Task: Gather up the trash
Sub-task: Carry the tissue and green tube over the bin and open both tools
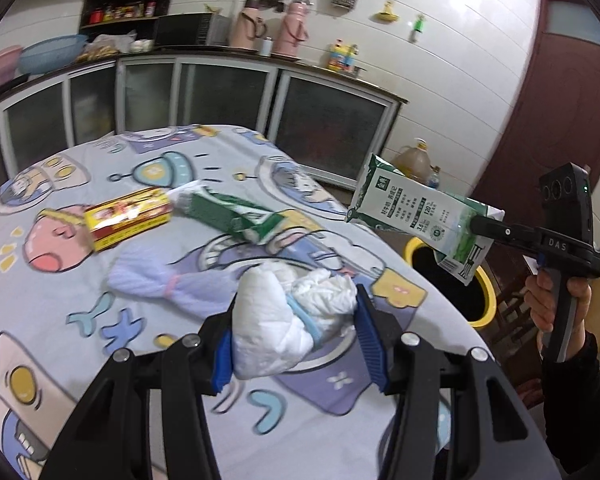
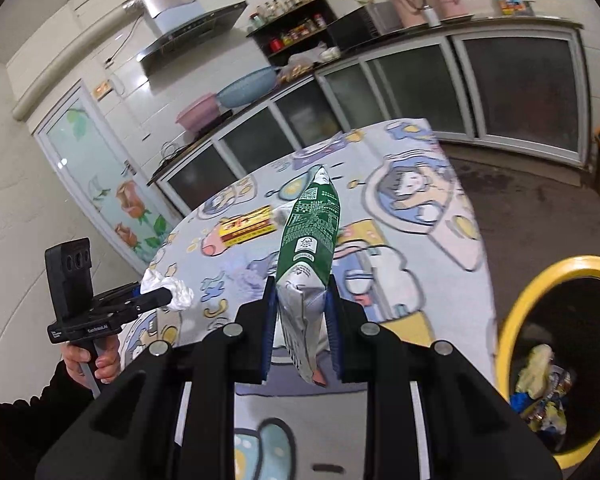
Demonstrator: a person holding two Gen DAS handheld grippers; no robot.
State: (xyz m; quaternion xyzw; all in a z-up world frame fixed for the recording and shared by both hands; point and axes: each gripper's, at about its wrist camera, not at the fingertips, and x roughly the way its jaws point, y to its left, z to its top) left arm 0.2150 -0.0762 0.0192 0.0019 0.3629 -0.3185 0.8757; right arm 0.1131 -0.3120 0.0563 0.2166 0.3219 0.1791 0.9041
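The left gripper (image 1: 296, 344) clamps a crumpled white diaper (image 1: 288, 316) above the table, and the right gripper (image 2: 302, 320) pinches a green milk carton (image 2: 310, 240) by its flattened end beside the yellow-rimmed trash bin (image 2: 504, 320), which already holds crumpled wrappers (image 2: 542, 392), presumably for dropping.

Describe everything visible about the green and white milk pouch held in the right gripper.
The milk pouch is a soft, flattened, crumpled packet, green and white with printed text, its silvery lining showing at the torn end. The right gripper clamps that end, so the pouch sticks out forward, clear of the cartoon tablecloth and touching nothing else. In the left wrist view it hangs above the yellow-rimmed bin.
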